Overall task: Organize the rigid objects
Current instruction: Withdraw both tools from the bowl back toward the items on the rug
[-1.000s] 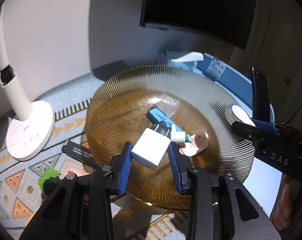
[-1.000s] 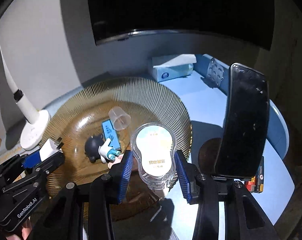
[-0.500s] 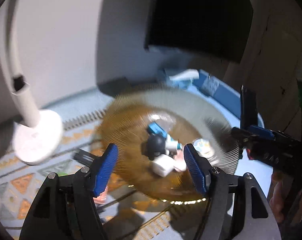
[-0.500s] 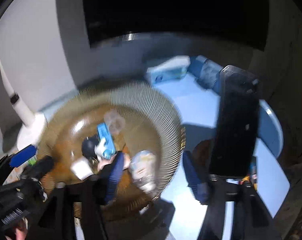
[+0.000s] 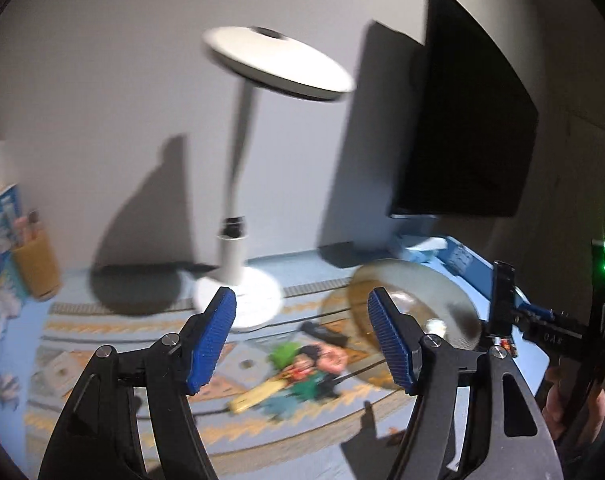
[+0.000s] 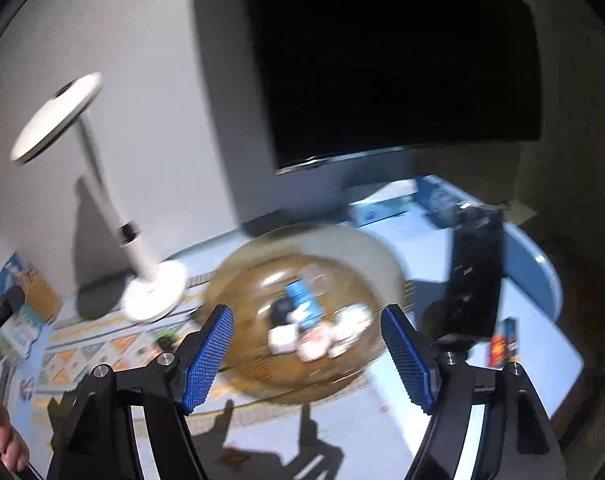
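The amber ribbed glass plate (image 6: 342,240) lies ahead of my right gripper (image 6: 306,332). In it lie a white charger (image 6: 282,340), a blue box (image 6: 302,304), a dark figure (image 6: 280,308), a pink piece (image 6: 312,350) and a clear case (image 6: 350,324). The right jaws are opening, with nothing between the pads. My left gripper (image 5: 302,320) hangs open and empty above the patterned mat (image 5: 102,360), with the plate (image 5: 406,280) off to its right. Blurred toy figures (image 5: 306,364) lie on the mat just below the left pads.
A white desk lamp (image 5: 238,280) stands at the back of the mat, a dark monitor (image 5: 470,128) behind the plate. A black phone on a stand (image 6: 478,268) rises right of the plate, a tissue box (image 6: 382,204) behind it. A brown cup (image 5: 36,264) stands far left.
The left gripper let the white charger go into the plate, the right let the clear case go there. Both opened, rose and drew back; the left view swung leftward over the mat.
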